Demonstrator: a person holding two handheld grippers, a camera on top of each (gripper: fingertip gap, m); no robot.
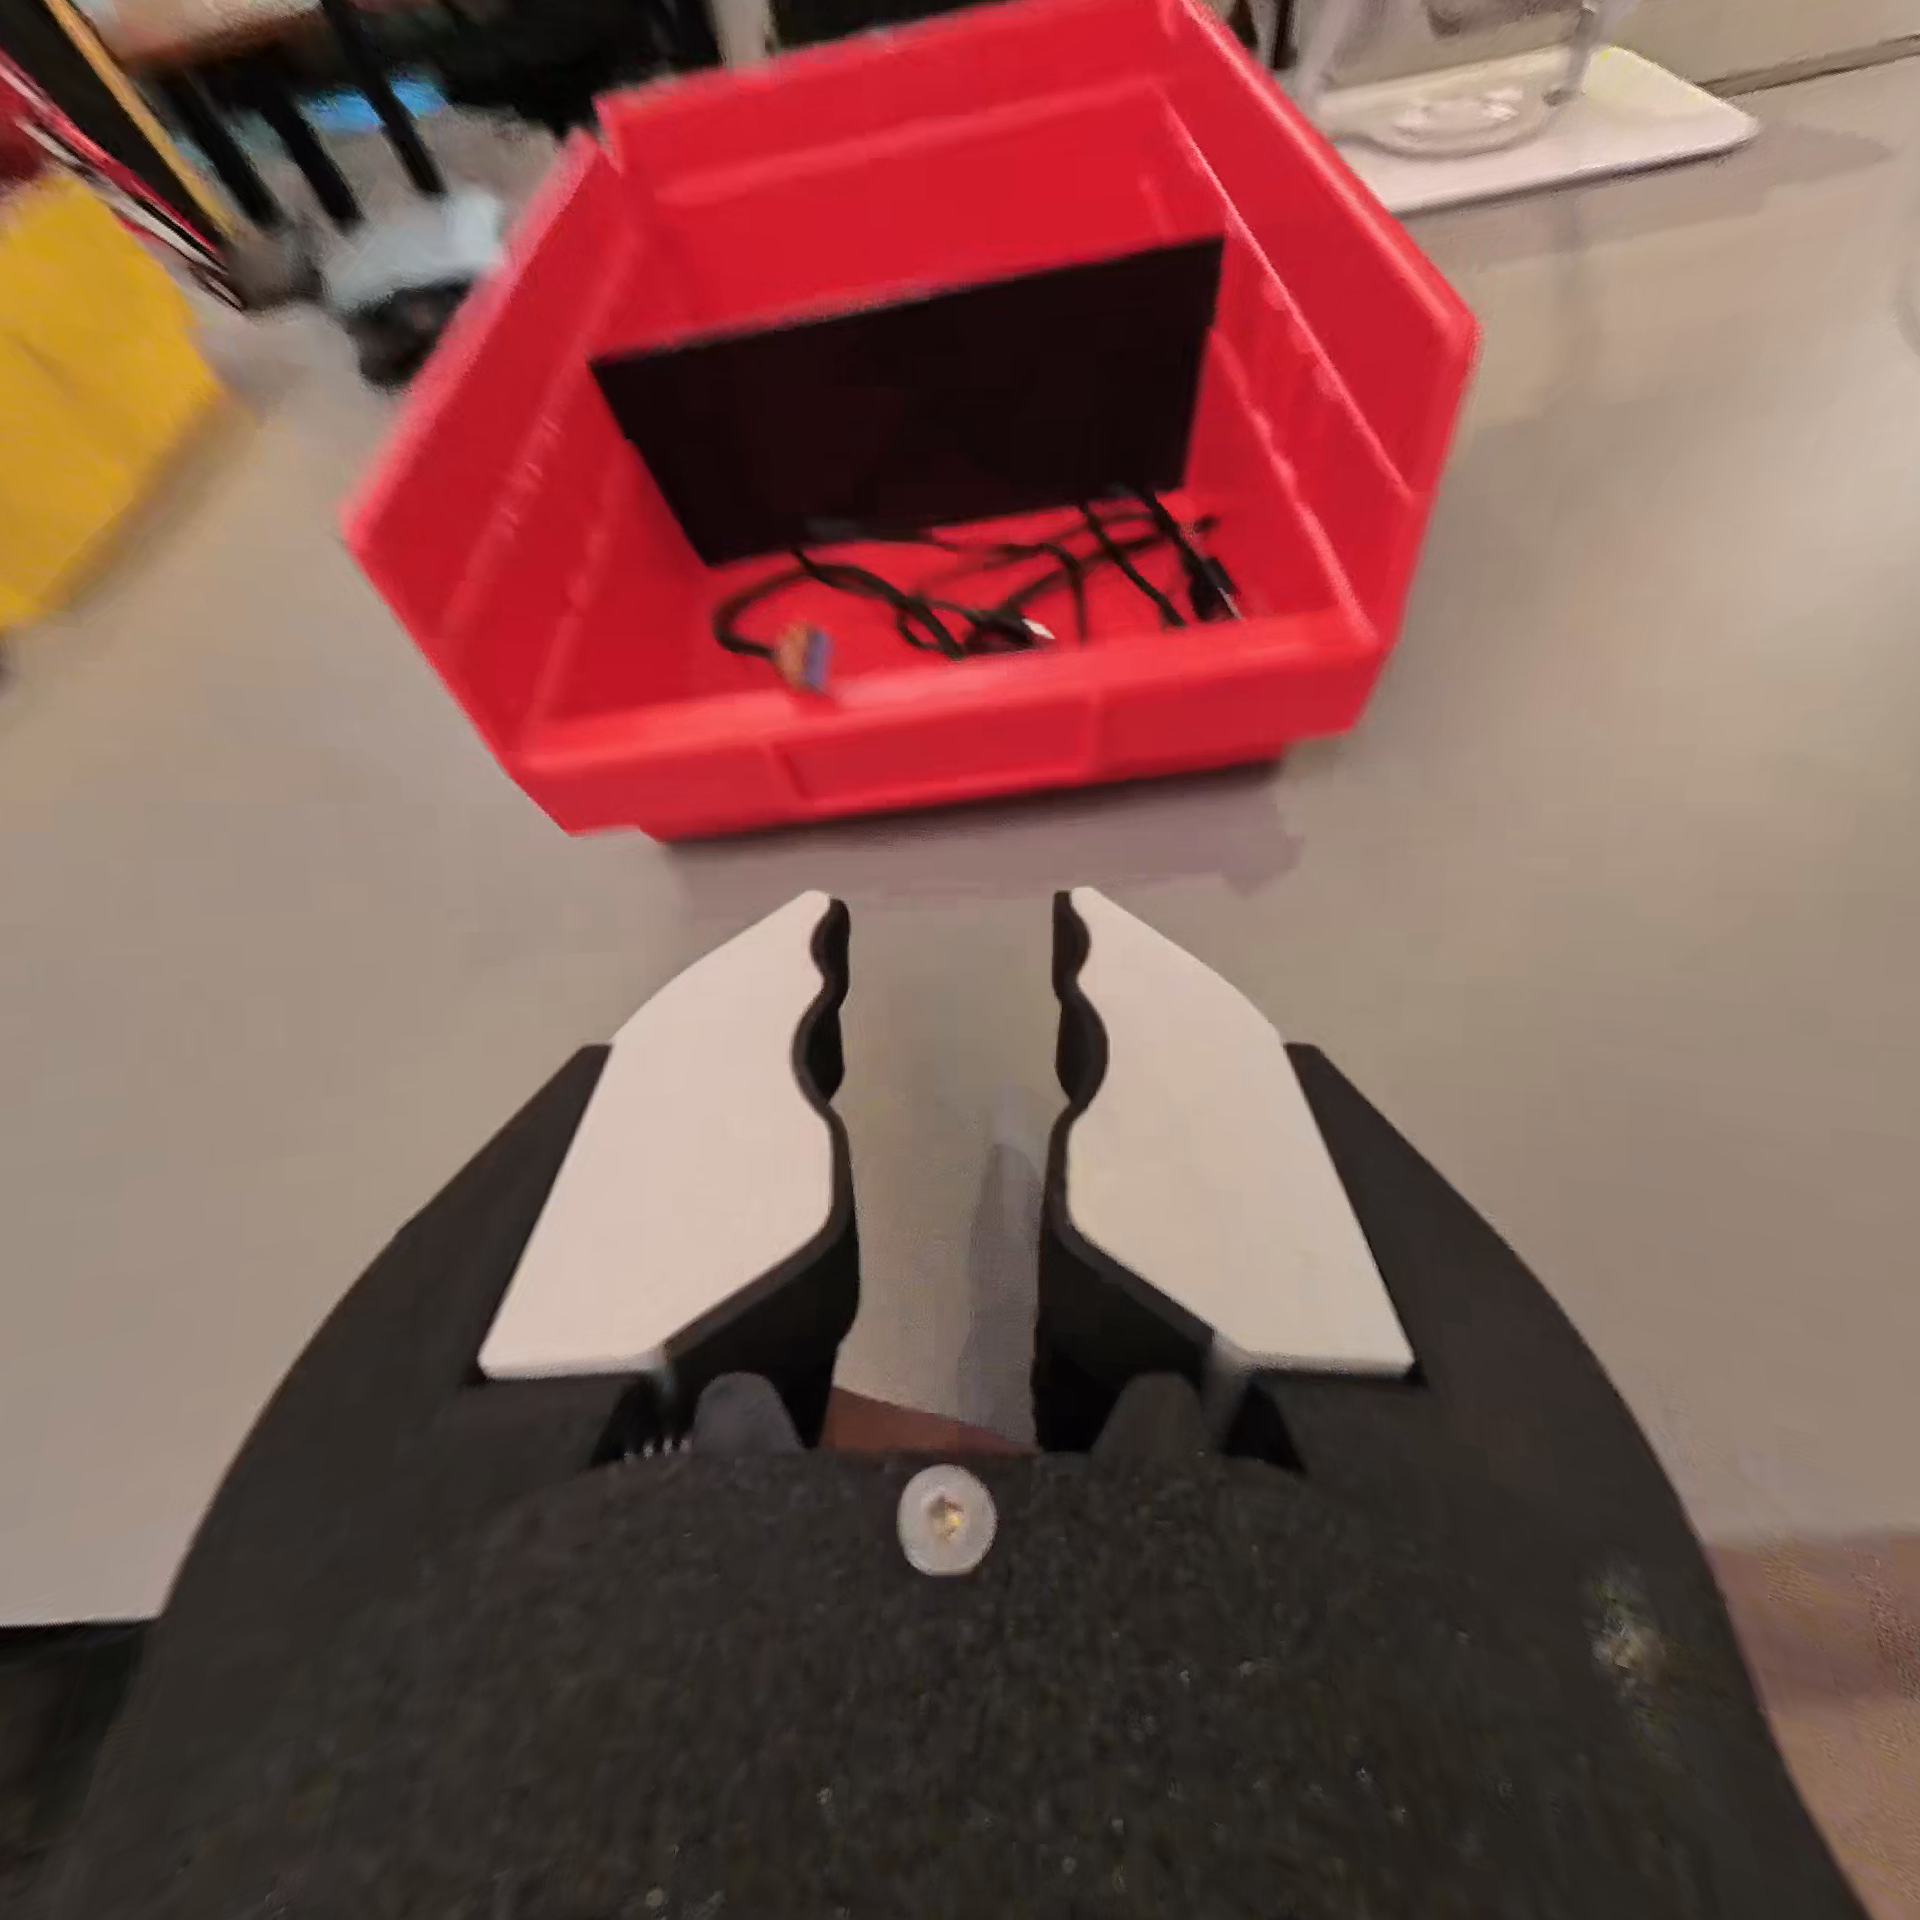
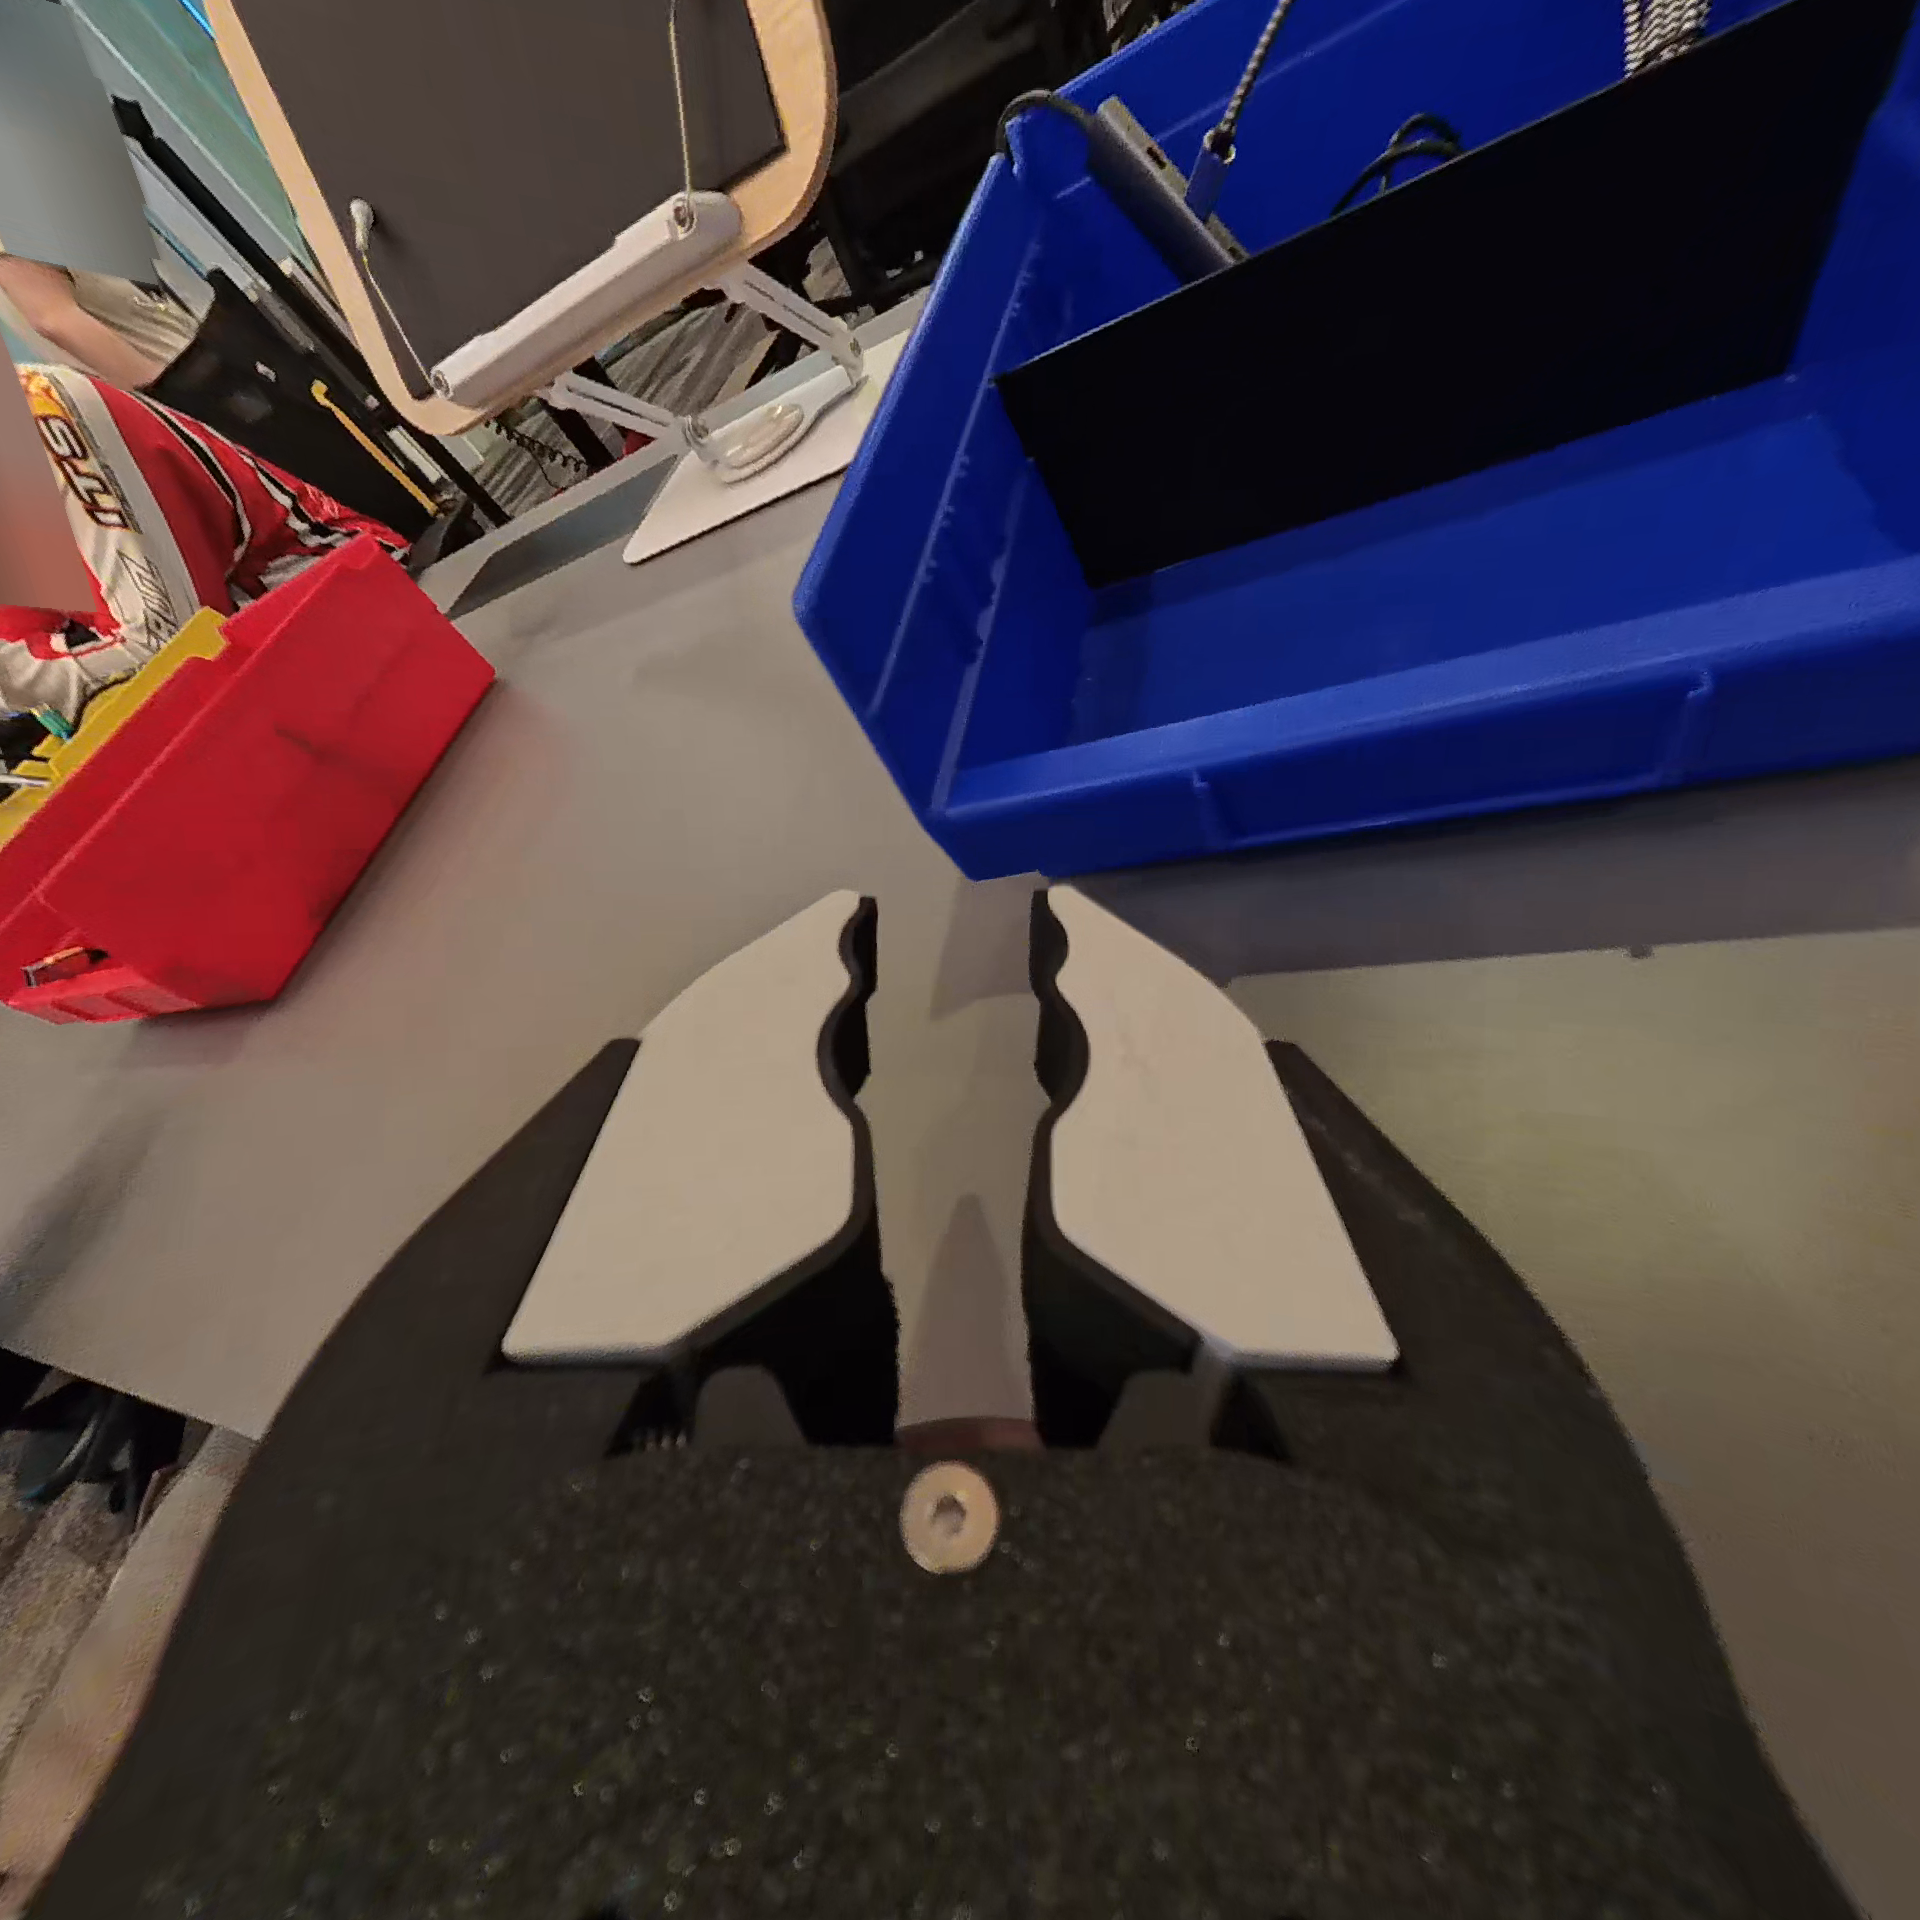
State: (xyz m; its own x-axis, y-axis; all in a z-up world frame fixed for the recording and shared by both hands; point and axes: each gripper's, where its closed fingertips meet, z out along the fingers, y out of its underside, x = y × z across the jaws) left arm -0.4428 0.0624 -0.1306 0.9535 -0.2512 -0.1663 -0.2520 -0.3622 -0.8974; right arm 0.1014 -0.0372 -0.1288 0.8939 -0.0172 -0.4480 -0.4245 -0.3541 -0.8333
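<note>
Left gripper (image 1: 951,914) jaws apart, empty, facing red bin (image 1: 1039,769); right gripper (image 2: 951,914) jaws apart, empty, near blue bin (image 2: 1351,790). Bins unlabeled.

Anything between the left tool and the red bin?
Nothing: in the left wrist view, only bare grey tabletop separates the left tool from the red bin.

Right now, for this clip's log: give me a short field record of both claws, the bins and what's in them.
left claw: left claw open, empty, above the grey table, facing the red bin
red bin contents: black divider upright; tangled black cables in the front compartment
right claw: right claw open, empty, just short of the blue bin
blue bin contents: black divider; front compartment bare; grey adapter and cables behind it
also on table: white stand base
</note>
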